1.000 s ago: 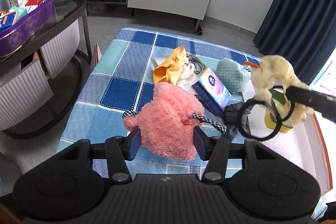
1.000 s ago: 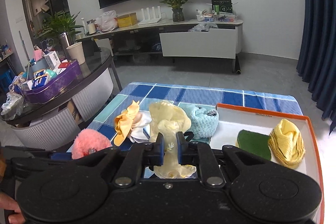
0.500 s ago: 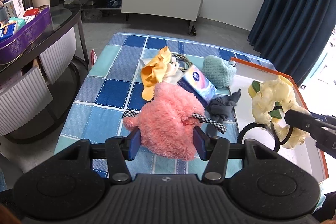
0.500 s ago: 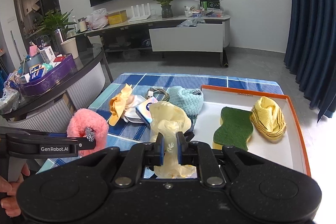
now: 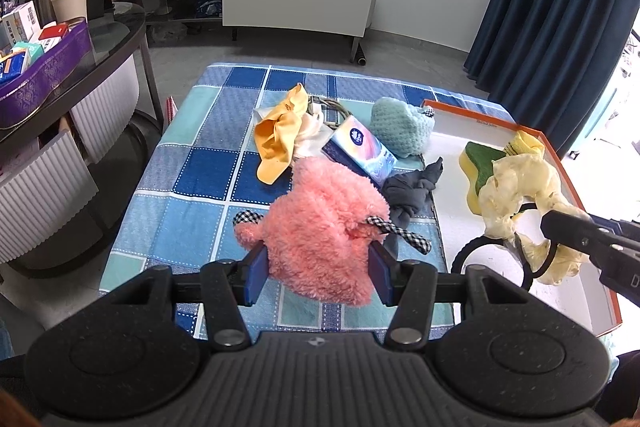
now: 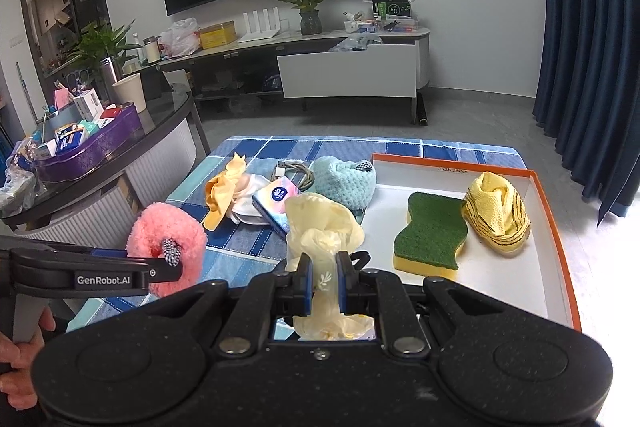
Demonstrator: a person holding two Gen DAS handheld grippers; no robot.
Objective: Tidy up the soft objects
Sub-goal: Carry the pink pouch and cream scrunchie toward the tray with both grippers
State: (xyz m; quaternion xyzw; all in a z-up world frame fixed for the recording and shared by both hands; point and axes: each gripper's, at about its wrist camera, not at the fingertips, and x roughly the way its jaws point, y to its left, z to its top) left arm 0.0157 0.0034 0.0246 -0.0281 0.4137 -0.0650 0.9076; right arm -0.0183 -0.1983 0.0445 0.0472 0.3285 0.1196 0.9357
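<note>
Here, left wrist view: left gripper (image 5: 317, 274) has its blue pads clamped on both sides of a fluffy pink plush pouch with checkered ribbon ties (image 5: 324, 227), held up over the near part of the blue checked tablecloth (image 5: 208, 171). Behind it on the cloth lie an orange-yellow crumpled cloth (image 5: 278, 135), a white-and-blue tissue pack (image 5: 360, 151), a teal crocheted pouch (image 5: 400, 127) and a dark grey bunched sock (image 5: 412, 193). At right, the white tray with orange rim (image 5: 452, 219) holds a green-topped yellow sponge (image 5: 478, 163). The right gripper (image 5: 580, 235) comes in from the right edge, gripping a pale yellow crinkled shower cap with black elastic loop (image 5: 516, 191) that hangs over the tray; the loop dangles near the tray floor, contact unclear. Right wrist view: right gripper (image 6: 323, 283) pads pinched tight on the pale yellow shower cap (image 6: 322, 227), which bulges above and below the fingers, at the tray's left edge. White tray (image 6: 516, 287) holds the green sponge (image 6: 432, 235) and just beside it a yellow folded cloth with dark stripes (image 6: 498, 213), touching or nearly. Left gripper (image 6: 160, 269) shows at left holding the pink pouch (image 6: 166, 227) above the tablecloth (image 6: 248, 239). Teal pouch (image 6: 346, 185), tissue pack (image 6: 276, 201), orange cloth (image 6: 220, 195) and a coiled grey cable (image 6: 296, 173) sit on the cloth beyond.
</note>
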